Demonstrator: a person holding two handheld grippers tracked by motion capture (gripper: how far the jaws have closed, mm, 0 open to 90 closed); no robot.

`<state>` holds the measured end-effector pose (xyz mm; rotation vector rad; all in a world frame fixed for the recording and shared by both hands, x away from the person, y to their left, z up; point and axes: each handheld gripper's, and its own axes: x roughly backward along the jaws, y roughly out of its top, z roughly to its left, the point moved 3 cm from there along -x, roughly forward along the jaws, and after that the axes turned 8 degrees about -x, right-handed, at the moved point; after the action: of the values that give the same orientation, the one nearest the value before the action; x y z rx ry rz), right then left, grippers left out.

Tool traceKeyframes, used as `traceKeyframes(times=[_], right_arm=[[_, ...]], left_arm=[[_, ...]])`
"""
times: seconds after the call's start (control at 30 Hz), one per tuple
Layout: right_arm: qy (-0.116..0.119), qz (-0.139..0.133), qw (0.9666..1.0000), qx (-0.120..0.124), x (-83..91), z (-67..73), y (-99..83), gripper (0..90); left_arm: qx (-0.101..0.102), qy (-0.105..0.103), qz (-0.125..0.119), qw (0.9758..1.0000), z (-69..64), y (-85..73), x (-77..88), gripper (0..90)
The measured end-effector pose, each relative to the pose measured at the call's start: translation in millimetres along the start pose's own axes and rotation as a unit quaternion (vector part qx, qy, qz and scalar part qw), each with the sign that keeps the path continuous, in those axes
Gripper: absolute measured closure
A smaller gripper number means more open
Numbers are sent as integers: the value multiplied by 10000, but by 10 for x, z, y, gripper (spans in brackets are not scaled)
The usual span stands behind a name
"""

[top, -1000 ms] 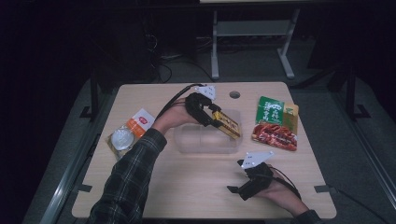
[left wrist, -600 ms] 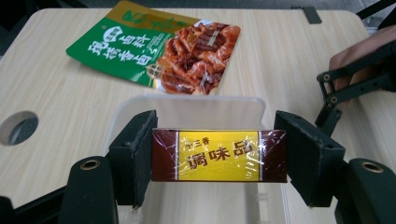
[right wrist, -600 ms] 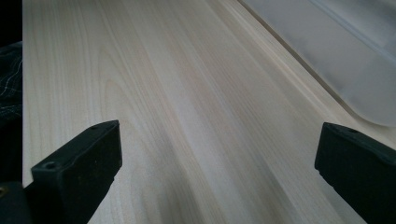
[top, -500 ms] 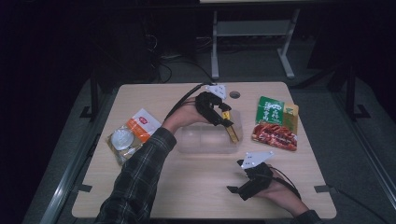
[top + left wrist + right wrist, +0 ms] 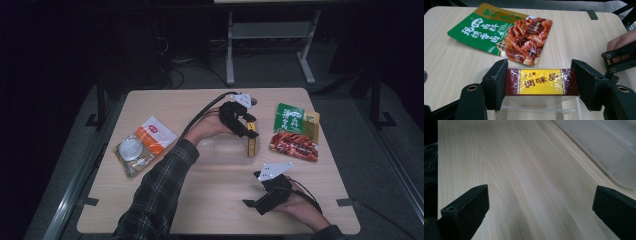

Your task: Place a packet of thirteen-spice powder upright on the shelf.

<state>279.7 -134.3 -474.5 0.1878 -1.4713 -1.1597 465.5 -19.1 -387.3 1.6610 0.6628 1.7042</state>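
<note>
L claw (image 5: 540, 87) grips the brown-yellow seasoning box (image 5: 541, 82) by its ends, just above the clear tub (image 5: 227, 150) mid-worktop (image 5: 200, 210). R claw (image 5: 540, 207) rests wide open w/ nothing between, near worktop's front edge.

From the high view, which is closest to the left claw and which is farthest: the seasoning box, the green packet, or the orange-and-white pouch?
1. Seasoning box: between the left claw's jaws, above the clear container.
2. Green packet: just to its right.
3. Orange-and-white pouch: far across at the table's left side.
</note>
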Motion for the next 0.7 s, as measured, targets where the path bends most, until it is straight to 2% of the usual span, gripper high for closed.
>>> traceKeyframes(times=[0.4,0.53,0.7], right_arm=[[2,-4,10000,-11,1,-1,2,3],[2,12,10000,-25,1,0,0,3],[-5,0,10000,-17,3,-4,-2,3]], left_arm=[[171,-57,-162,9997,-25,-12,-33,302],[224,14,-287,9993,-41,5,15,251],[277,111,-295,9991,-88,32,106,192]])
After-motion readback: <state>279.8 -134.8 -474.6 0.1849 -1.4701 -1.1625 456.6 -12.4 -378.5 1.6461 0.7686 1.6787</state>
